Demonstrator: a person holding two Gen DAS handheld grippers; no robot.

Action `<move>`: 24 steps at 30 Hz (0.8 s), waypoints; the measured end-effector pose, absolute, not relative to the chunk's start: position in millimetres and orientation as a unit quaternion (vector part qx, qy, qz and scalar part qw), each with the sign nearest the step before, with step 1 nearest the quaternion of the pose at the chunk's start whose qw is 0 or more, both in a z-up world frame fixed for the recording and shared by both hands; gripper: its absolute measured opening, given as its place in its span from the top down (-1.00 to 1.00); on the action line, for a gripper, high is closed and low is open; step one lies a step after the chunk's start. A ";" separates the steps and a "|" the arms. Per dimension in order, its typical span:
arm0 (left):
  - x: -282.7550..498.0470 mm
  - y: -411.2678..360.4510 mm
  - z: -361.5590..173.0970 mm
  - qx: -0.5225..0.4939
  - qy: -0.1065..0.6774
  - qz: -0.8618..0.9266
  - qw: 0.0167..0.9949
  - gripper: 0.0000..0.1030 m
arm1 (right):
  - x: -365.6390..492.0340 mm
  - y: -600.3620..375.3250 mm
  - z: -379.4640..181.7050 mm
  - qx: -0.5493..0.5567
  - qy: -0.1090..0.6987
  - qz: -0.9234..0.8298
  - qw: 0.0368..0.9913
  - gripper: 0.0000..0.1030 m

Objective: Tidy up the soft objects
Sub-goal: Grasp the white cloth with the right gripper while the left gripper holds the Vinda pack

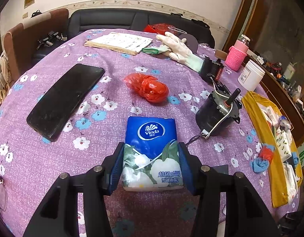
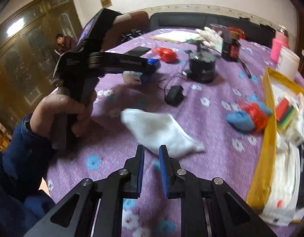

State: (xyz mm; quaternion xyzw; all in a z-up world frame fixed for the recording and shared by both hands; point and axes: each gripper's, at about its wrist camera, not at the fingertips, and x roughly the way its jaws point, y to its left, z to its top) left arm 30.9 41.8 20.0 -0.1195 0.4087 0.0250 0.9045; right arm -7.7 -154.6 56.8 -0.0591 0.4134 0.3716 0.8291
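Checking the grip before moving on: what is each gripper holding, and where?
Left gripper clamps the tissue pack by the sides of its near end. Right gripper holds nothing.

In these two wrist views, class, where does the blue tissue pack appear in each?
Left wrist: blue tissue pack low centre, clamped in the left gripper.
Right wrist: blue tissue pack upper left of centre, partly hidden.
Shared landmark: red plastic bag beyond it.

Right gripper [image 2: 152,154] jaws narrowly apart, empty; white cloth [image 2: 159,130] just ahead on purple tablecloth [image 2: 211,138].
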 end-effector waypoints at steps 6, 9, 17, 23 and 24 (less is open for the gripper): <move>28.7 41.8 22.7 -0.121 0.403 0.023 0.907 0.00 | -17.0 -177.2 52.2 -0.030 0.418 0.383 0.823 -0.64; 28.5 43.0 22.3 -0.124 0.404 0.022 0.906 0.00 | -14.1 -175.3 51.7 -0.061 0.433 0.372 0.819 -0.60; 28.2 42.0 20.7 -0.123 0.408 0.019 0.905 0.00 | 2.3 -172.8 42.7 -0.088 0.454 0.259 0.848 -0.60; 29.5 42.8 16.9 -0.125 0.415 0.018 0.901 0.00 | -1.2 -172.1 35.1 -0.025 0.465 0.245 0.850 -0.64; 29.8 43.3 16.1 -0.126 0.417 0.018 0.900 0.00 | -5.8 -171.1 34.1 -0.028 0.460 0.236 0.855 -0.66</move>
